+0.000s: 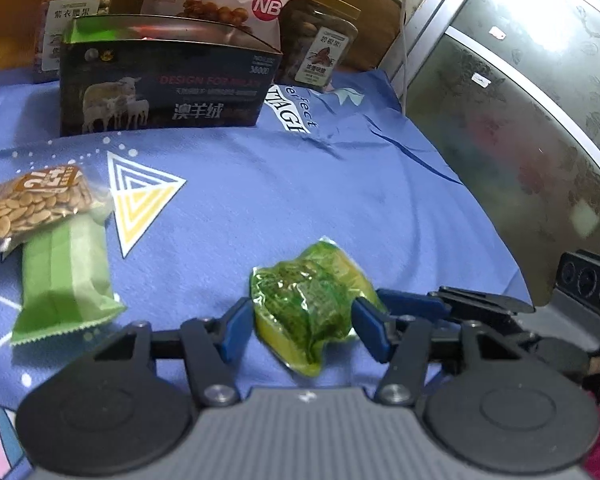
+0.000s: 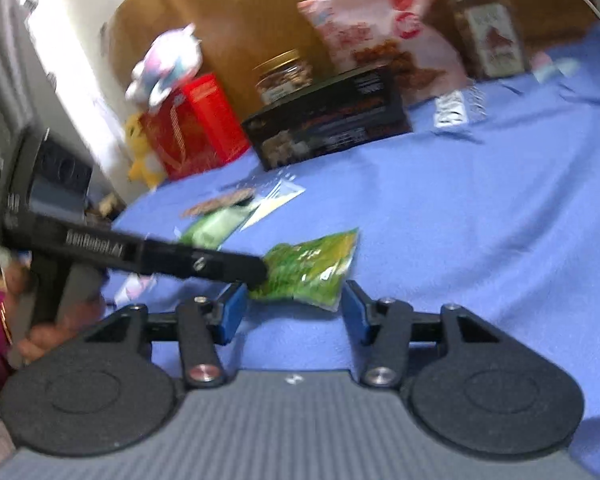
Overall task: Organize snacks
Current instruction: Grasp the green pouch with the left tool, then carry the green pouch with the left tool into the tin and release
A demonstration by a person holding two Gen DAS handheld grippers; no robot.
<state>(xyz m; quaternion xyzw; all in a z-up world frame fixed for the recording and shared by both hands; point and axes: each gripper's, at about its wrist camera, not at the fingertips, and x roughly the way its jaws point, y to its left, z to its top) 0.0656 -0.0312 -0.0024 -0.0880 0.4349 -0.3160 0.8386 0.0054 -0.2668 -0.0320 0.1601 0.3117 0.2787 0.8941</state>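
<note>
Left tongs (image 1: 303, 332) spread, straddling the green packet (image 1: 306, 312): one blue pad just clear of one edge, the other at or touching the opposite edge, no firm pinch visible. Right tongs (image 2: 294, 312) also spread, holding nothing, with the same packet lying just ahead of the tips and partly between them. Both pairs crowded on one small snack, nearly touching each other across it.

Likely trouble:
- Fingers colliding if both close together.
- Slippery film squirting out sideways under an off-centre pinch.
- Soft contents crushed by too hard a squeeze.
- Blue cloth (image 1: 340, 200) snagged and dragged, since the packet lies flat on it.

Farther out, well apart to one side, a pale green packet (image 1: 66, 280) under a bag of peanuts (image 1: 32, 208). At the back, a dark box (image 1: 168, 88) with jars and a pink bag behind.
</note>
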